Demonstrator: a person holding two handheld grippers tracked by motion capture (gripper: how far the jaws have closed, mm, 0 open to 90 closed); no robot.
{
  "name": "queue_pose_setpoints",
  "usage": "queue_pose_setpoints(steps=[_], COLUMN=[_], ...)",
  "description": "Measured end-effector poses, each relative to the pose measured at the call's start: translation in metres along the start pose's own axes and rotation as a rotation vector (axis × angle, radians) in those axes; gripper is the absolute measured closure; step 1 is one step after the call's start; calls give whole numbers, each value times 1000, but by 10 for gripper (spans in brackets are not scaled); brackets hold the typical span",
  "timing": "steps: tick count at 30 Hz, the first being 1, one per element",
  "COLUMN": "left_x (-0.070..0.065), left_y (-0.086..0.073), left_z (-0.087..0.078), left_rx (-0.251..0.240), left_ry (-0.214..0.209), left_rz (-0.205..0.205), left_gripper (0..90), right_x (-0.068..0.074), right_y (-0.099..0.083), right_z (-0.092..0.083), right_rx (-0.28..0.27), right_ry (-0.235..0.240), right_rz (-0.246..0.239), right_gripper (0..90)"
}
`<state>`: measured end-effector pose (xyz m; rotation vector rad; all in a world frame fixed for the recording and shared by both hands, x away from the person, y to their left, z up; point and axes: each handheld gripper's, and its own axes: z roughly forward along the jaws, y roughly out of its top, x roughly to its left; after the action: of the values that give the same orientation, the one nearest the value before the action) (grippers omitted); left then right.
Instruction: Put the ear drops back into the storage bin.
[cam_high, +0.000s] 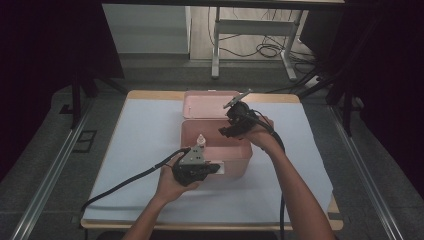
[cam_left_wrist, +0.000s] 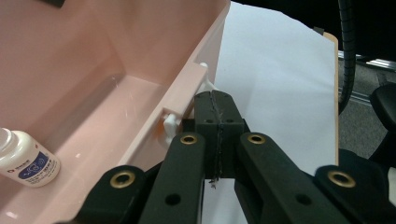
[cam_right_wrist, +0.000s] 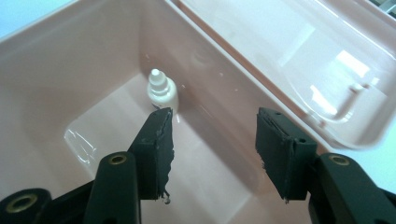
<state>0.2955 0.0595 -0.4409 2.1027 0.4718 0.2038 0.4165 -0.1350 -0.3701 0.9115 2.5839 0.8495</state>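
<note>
Left gripper (cam_high: 212, 168) at six o'clock, jaws closed and empty beside pink box (cam_high: 235, 156), right gripper (cam_right_wrist: 212, 149) at two o'clock, jaws apart and empty above small white bottle (cam_right_wrist: 161, 91) standing inside.

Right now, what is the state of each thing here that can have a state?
Pink box: open, lid folded back flat on the table.
Small white bottle: upright inside the box, capped.
Left gripper: shut, empty, beside the front latch.
Right gripper: open, empty, above the box.
</note>
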Motion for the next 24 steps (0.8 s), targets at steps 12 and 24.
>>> queue_pose_setpoints(steps=[12,24], left_x=[0,0], left_y=[0,0], left_z=[0,0], left_rx=[0,0], left_ry=[-1,-1], left_rz=[0,1], left_gripper=[900,900], right_x=[-16,-38], right_y=[-15,-22], right_z=[-13,-25], right_rx=[-11,-35], right_ry=[-35,-69], right_rz=[41,104], right_gripper=[466,467])
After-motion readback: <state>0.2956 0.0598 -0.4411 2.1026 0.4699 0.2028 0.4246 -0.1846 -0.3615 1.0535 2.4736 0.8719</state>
